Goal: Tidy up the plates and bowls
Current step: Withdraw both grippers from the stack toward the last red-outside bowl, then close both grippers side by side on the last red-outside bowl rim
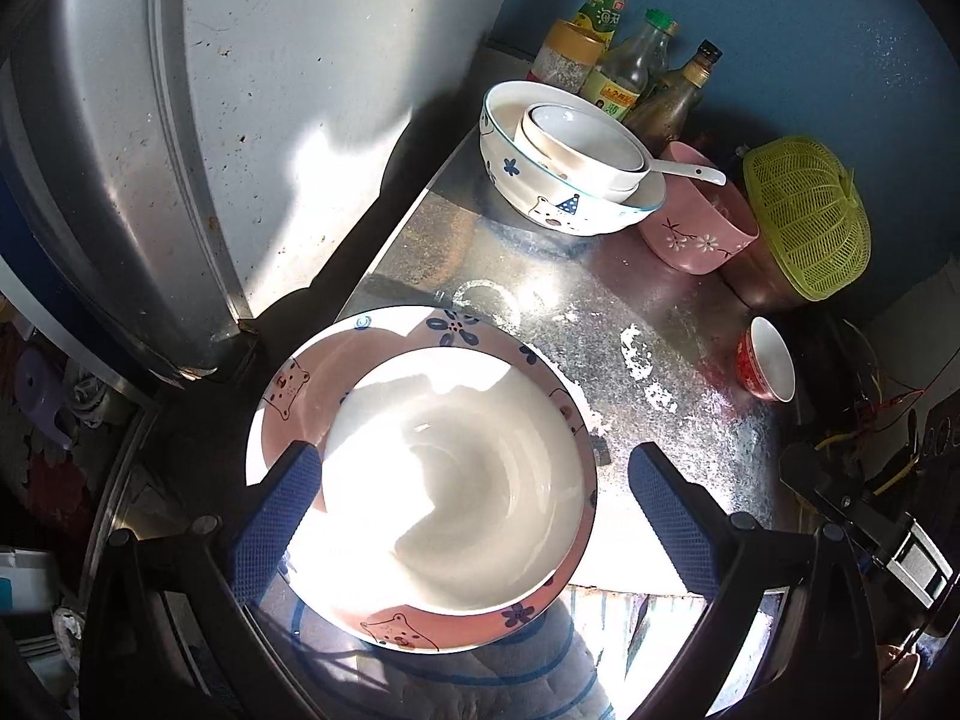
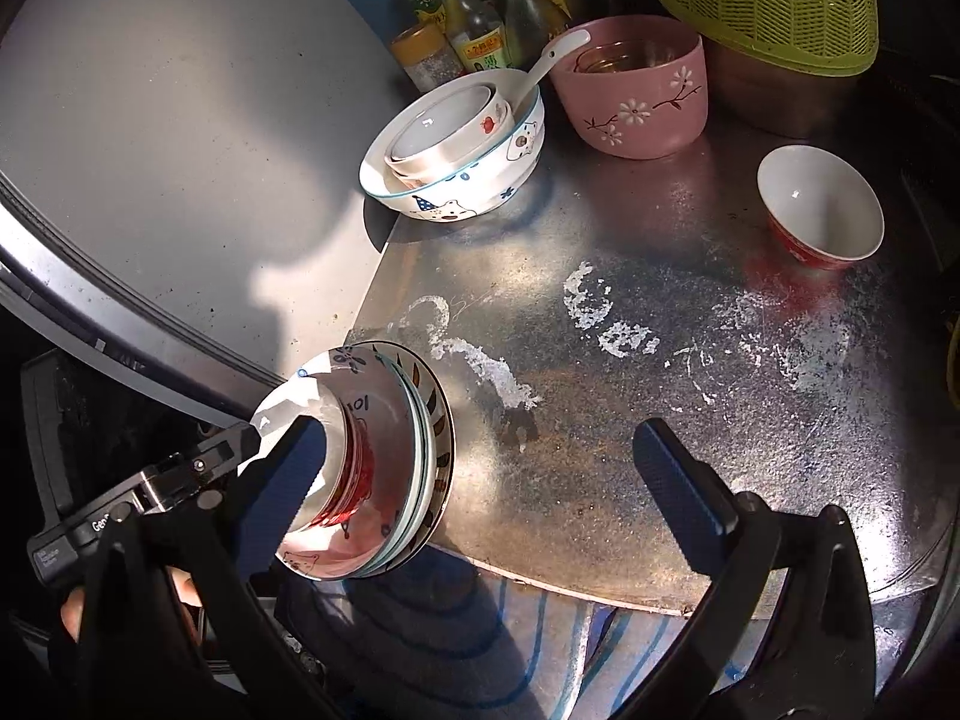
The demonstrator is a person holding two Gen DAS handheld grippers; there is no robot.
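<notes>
Left tongs (image 1: 474, 516) spread wide, angled downward, right tongs (image 2: 474, 498) likewise wide apart, nothing gripped

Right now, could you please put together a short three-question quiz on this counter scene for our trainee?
1. True or false: the white bowl sits on the pink bear plate.
2. Where does the white spoon rest?
A. in the nested bowls
B. in the red bowl
C. flat on the metal counter
3. Fill in: the green basket stands beside the ____ flowered bowl.

Key:
1. True; the left claw stands open around it, pads clear.
2. A; the bowl end is inside, the handle pointing over the rim.
3. Pink.
</notes>
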